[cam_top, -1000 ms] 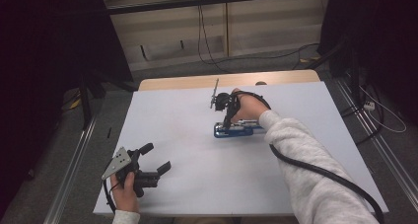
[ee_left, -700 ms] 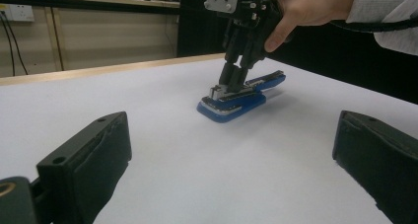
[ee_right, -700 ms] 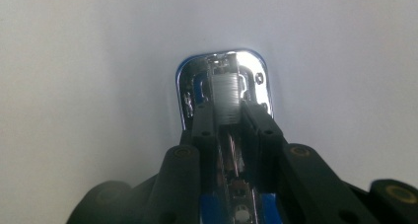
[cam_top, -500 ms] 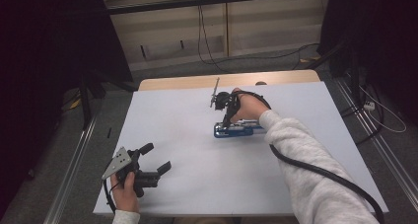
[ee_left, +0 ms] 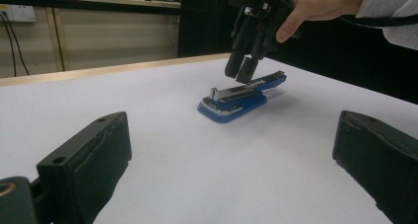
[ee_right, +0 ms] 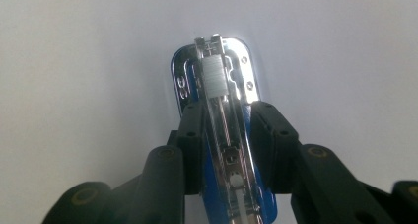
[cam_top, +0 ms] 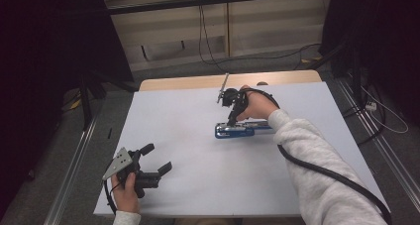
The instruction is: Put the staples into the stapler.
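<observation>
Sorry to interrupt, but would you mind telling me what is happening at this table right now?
A person works at a white table with a gripper in each hand. The right gripper comes down from above on a blue stapler lying near the table's middle; the stapler's metal magazine is exposed, and the jaws sit on either side of it. The left gripper is held open near the front left corner, pointing toward the stapler, holding nothing.
</observation>
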The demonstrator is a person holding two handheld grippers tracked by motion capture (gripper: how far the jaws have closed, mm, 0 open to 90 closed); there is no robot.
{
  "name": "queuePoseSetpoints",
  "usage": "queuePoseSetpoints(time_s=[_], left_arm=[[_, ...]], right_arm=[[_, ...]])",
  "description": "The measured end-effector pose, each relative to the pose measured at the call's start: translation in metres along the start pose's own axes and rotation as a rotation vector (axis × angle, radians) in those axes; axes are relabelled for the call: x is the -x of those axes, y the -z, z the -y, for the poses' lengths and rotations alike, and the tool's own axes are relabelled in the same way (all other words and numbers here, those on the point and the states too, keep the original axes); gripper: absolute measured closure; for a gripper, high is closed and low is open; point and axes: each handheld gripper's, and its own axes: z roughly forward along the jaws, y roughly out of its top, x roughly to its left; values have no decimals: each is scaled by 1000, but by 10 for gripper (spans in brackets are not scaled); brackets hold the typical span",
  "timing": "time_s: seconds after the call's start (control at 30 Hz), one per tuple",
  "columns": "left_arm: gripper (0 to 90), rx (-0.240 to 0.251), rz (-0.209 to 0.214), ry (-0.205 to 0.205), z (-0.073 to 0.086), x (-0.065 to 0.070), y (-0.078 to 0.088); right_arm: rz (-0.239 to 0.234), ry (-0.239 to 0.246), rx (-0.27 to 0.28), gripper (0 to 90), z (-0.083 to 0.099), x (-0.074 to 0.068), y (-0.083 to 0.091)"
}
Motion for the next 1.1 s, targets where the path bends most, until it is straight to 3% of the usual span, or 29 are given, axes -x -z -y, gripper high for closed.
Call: queuePoseSetpoints(time_s=[0.33,0.77,0.87,1.1], left_arm=[[15,-2,-2,-7,0,0,0],[14,-21,10,3,-1,0,-7],[14,-29,16,16,-1,1,-10],[15,-64,37,0,-5,4,-20]], right_arm=[[12,-47,72,568,18,0,9],[40,-165,200,363,56,-1,20],[56,-171,215,319,62,-1,20],[75,-247,262,230,86,-3,24]])
